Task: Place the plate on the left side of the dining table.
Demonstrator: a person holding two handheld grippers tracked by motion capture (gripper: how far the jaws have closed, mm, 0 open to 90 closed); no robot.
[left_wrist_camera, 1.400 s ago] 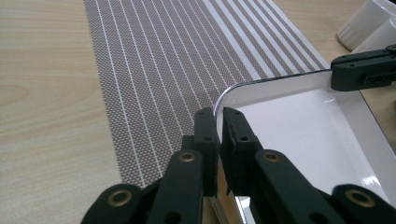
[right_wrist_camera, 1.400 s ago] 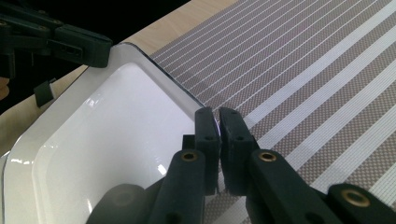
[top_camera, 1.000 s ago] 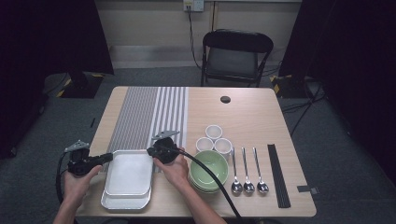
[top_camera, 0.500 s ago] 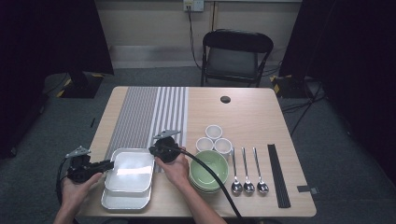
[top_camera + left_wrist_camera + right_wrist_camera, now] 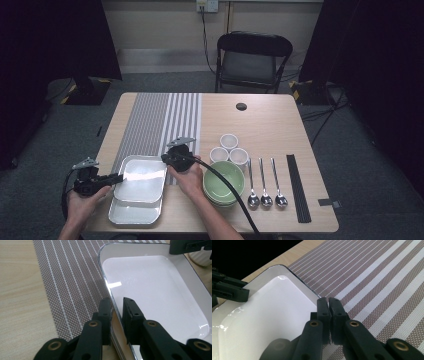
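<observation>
Two white trays are stacked at the table's near left. The upper tray (image 5: pixel 142 180) sits offset toward the far side of the lower tray (image 5: pixel 132 216). My right gripper (image 5: pixel 167 160) is shut on the upper tray's right rim, jaws pinched together over the edge (image 5: pixel 328 300) of the tray (image 5: pixel 269 315). My left gripper (image 5: pixel 120 177) straddles the left rim (image 5: pixel 116 302) of the same tray (image 5: pixel 155 290). Its jaws have just been closing, with the rim between them and a gap still beside it. Across the tray, each gripper view has the other gripper in sight: (image 5: pixel 190 246), (image 5: pixel 229 290).
A striped mat (image 5: pixel 160 120) runs under the trays' far side. Right of my right hand sit stacked green bowls (image 5: pixel 223 180), three small white cups (image 5: pixel 228 141), three spoons (image 5: pixel 265 187) and black chopsticks (image 5: pixel 298 187). A chair (image 5: pixel 254 60) stands beyond the table.
My left gripper has drifted slightly toward the table's near edge along the tray's left rim. The upper tray has shifted a little toward the far side. The right gripper has stayed put.
</observation>
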